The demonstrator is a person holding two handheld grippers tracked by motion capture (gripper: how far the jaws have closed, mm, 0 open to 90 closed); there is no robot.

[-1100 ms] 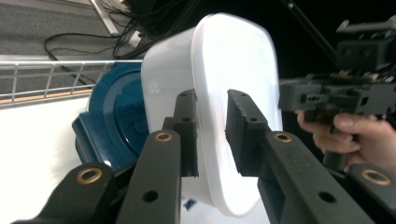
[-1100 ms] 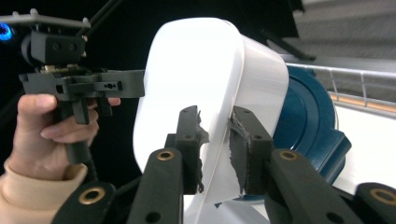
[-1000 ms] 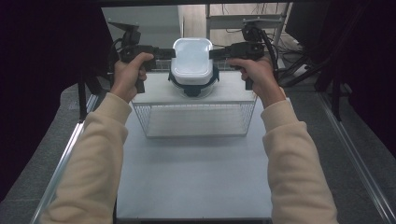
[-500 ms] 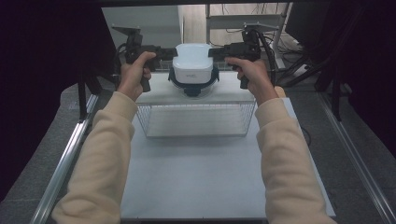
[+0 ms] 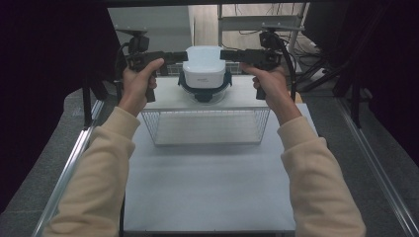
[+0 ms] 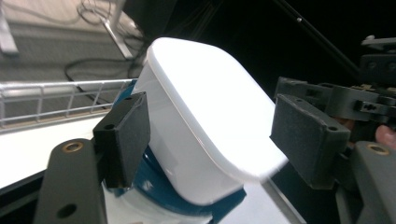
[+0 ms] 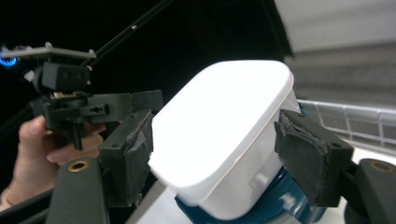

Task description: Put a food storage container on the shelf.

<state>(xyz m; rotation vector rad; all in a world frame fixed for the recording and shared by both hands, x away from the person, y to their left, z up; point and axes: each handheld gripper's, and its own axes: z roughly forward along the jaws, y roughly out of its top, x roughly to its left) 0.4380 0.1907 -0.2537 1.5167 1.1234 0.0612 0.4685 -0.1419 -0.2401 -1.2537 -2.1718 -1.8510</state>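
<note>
1. Both hand-held grippers flank the white container point(image 5: 204, 66): left hand-held gripper point(image 5: 174, 57) and right hand-held gripper point(image 5: 228, 54) have just been opening, pads standing off its sides, likely to release it
2. It sits stacked on a blue-rimmed container point(image 5: 204, 88) atop the wire rack point(image 5: 207, 126) on the counter point(image 5: 205, 192)
3. Small print on its front is too blurred to read

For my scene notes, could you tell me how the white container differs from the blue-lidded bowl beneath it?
The white container is opaque, boxy with rounded corners, and sits on top. The blue-lidded bowl beneath is rounder and wider, with a dark blue rim and a clear body, and rests on the white shelf. Both are stacked centred between the two open claws.
</note>
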